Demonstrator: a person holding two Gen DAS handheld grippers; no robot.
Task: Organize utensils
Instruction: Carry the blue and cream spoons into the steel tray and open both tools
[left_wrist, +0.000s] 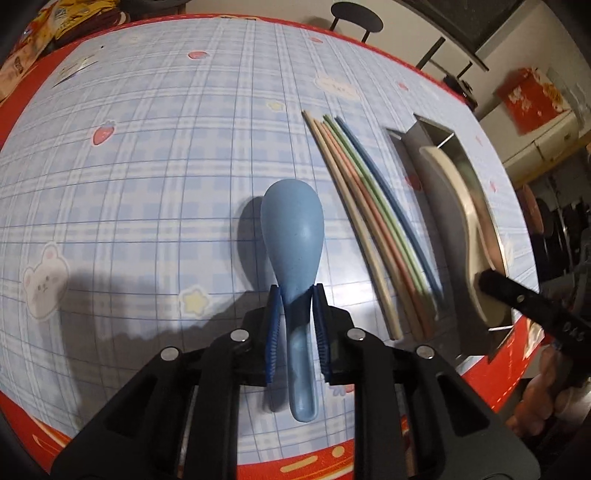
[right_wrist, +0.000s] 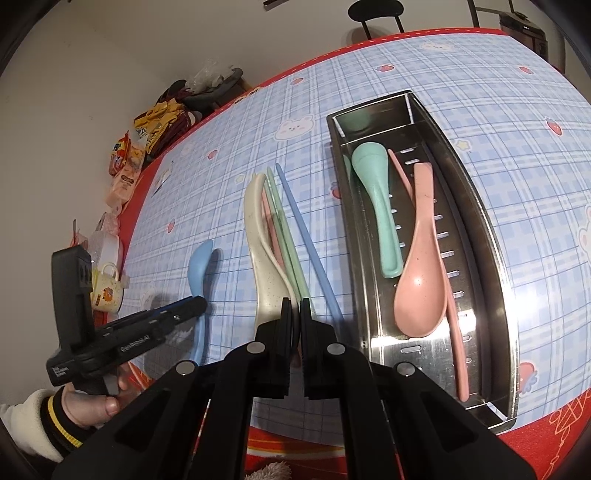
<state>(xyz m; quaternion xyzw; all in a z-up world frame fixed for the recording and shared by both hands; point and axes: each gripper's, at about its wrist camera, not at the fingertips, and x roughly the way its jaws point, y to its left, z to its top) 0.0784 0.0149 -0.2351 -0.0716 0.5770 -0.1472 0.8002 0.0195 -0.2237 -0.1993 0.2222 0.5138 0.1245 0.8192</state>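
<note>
The blue spoon (left_wrist: 293, 236) lies bowl-down on the checked tablecloth (left_wrist: 147, 184), a little below the centre of the left wrist view, its handle running down the frame between the blue pads of the left gripper (left_wrist: 297, 295). The pads sit against the neck of the spoon just below the bowl, so the left gripper pinches the blue spoon. In my judgement the step in hand is securing this spoon for a lift towards the steel tray (right_wrist: 480, 221). To do it well, the pinch should stay on the narrow neck, where the sides are nearly parallel; a hold nearer the widening bowl would likely squeeze the spoon out forwards.

Right of the spoon lie the chopsticks (left_wrist: 369, 221), cream, pink, green and blue, side by side and near but apart from it. A straight lift before any sideways travel should keep them undisturbed.

The right gripper (right_wrist: 297, 306) is pressed together on the handle of the cream spoon (right_wrist: 258, 251), which hangs over the chopsticks in the middle of the right wrist view, just left of the tray. A green spoon (right_wrist: 373, 184) and a pink spoon (right_wrist: 421, 280) already lie in the tray.

Both grippers point steeply down at the table. The person's left hand (right_wrist: 92, 402), in a cream sleeve with a striped cuff, grips its handle at the lower left of the right wrist view.
</note>
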